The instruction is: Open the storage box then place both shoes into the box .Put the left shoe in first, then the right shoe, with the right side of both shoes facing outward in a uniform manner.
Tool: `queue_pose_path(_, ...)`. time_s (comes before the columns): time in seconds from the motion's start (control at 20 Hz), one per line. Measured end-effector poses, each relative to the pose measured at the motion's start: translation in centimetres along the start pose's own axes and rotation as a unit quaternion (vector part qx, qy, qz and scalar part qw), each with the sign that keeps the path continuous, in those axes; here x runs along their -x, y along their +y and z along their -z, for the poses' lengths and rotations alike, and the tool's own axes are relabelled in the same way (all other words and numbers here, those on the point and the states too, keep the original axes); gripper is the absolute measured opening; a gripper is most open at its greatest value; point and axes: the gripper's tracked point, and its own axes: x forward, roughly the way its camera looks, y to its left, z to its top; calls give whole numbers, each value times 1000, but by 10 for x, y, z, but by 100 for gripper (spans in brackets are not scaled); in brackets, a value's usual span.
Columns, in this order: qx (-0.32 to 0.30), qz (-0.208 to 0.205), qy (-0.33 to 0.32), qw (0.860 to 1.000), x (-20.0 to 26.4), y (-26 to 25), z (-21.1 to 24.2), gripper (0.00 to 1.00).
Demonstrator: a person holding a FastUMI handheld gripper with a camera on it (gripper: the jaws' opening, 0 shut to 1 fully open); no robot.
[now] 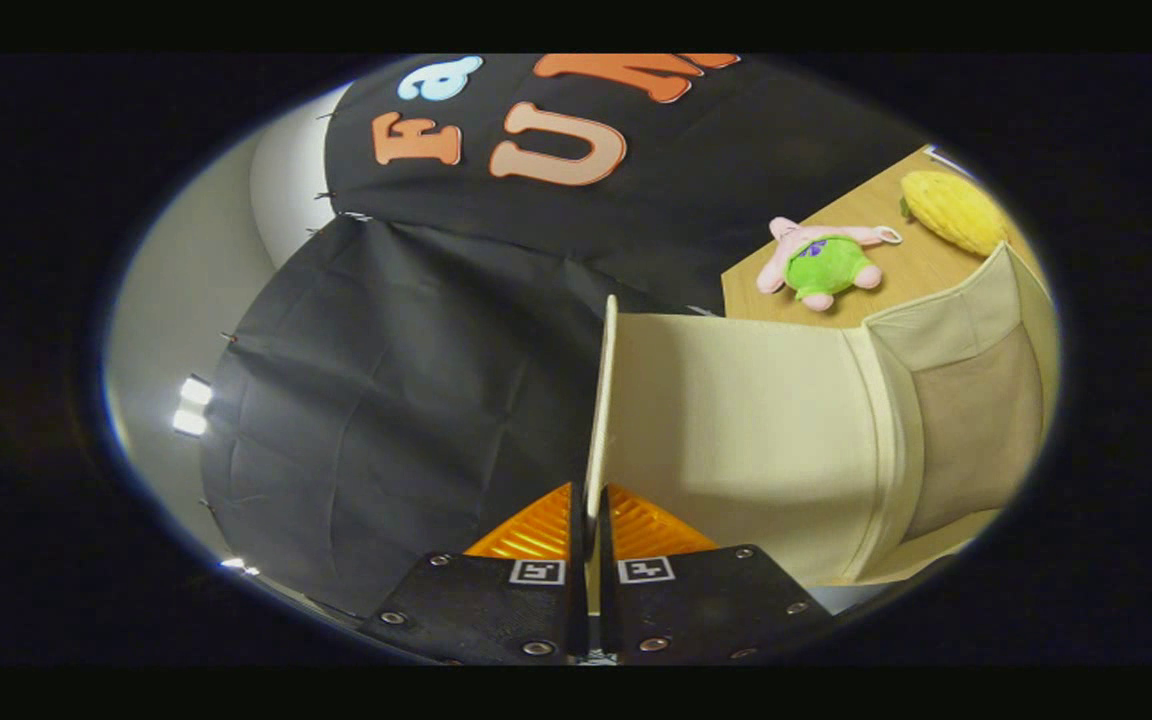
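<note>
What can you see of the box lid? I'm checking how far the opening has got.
The lid is a cream, fabric-covered flap, stiff and flat, swung up and seen nearly edge-on. The claw is shut on its thin edge, both fingers pressing it. Its far side joins the box, whose tan inside shows. Beyond lie two soft toys on the wooden table.

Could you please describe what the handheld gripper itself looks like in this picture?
The gripper has two flat, dark finger bodies side by side, each studded with round metal screws and carrying a small square black-and-white marker tag near its front. Ahead of the tags, each finger ends in a ribbed, wedge-shaped pad. No cables or sleeve are visible.
</note>
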Motion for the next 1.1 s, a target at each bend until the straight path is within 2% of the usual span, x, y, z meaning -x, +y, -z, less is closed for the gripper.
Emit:
queue_pose_path(0.05,5,-3,4,1000,-3,4,5,6)
queue_pose_path(0.2,16,-14,13,1000,-5,13,15,40)
queue_pose_path(0.35,61,31,-6,998,6,-11,5,97)
queue_pose_path(0.65,108,115,-88,984,68,-65,-50,98)
queue_pose_path(1.1,160,250,-178,938,191,-152,-118,98)
